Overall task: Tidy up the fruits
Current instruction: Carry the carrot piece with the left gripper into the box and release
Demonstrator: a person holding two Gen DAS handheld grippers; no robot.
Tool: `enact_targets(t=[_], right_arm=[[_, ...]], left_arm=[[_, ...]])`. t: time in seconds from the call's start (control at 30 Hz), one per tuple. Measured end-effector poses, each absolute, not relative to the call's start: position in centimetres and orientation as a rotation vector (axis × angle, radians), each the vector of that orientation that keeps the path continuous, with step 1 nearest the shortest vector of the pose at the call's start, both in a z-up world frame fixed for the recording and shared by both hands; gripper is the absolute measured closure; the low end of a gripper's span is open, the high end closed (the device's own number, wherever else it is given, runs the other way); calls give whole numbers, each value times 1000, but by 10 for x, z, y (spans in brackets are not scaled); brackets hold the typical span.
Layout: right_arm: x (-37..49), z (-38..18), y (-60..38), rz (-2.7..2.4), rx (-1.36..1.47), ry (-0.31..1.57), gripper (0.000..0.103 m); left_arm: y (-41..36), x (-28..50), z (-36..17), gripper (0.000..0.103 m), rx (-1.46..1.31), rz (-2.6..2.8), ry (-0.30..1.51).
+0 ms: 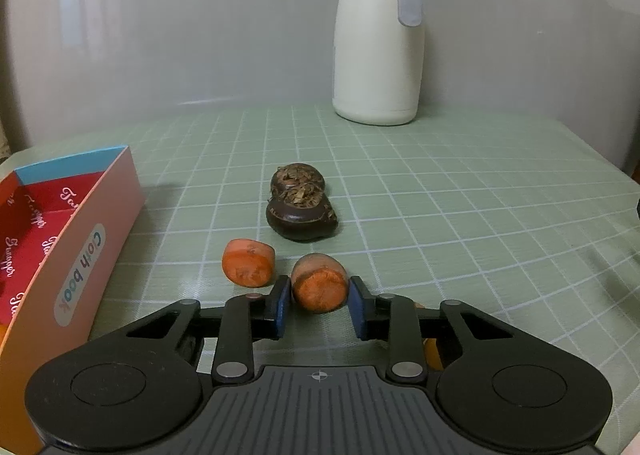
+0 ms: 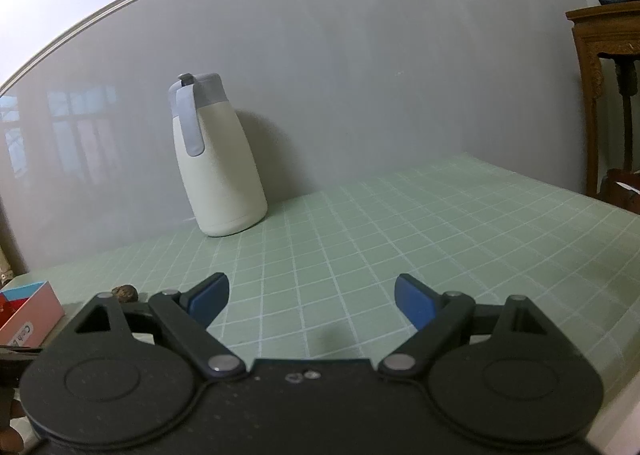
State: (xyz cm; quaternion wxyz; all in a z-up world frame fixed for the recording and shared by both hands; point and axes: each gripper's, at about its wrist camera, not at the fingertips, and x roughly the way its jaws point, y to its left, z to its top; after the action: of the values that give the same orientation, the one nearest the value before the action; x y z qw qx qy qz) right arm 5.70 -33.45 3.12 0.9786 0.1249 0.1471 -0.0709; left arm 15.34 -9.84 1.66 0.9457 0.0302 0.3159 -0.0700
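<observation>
In the left wrist view my left gripper (image 1: 320,297) has its blue pads on both sides of an orange carrot chunk (image 1: 319,287) on the green grid mat, touching or nearly touching it. A second carrot chunk (image 1: 249,262) lies just to its left. Two dark brown water chestnuts (image 1: 301,203) sit close together behind them. A pink and red cardboard box (image 1: 80,239) stands open at the left. In the right wrist view my right gripper (image 2: 311,301) is open and empty above the mat; one chestnut (image 2: 125,293) and the box corner (image 2: 32,313) show at its left.
A cream thermos jug with a grey lid and handle (image 1: 378,35) stands at the back by the grey wall; it also shows in the right wrist view (image 2: 216,159). A wooden cabinet (image 2: 608,95) stands beyond the table's right edge. Something orange (image 1: 434,353) shows under my left gripper's right arm.
</observation>
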Motion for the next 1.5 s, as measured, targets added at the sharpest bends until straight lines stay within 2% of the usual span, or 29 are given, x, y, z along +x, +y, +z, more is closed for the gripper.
enact_targets(t=[0.83, 1.2, 1.5], right_arm=[[57, 32, -324, -105, 236, 312, 13], [66, 35, -304, -64, 213, 323, 13], [72, 37, -281, -19, 188, 332, 13]], left_arm=[[-73, 126, 46, 72, 62, -121, 534], [-17, 111, 66, 72, 38, 12, 478], [33, 112, 61, 72, 6, 133, 495]])
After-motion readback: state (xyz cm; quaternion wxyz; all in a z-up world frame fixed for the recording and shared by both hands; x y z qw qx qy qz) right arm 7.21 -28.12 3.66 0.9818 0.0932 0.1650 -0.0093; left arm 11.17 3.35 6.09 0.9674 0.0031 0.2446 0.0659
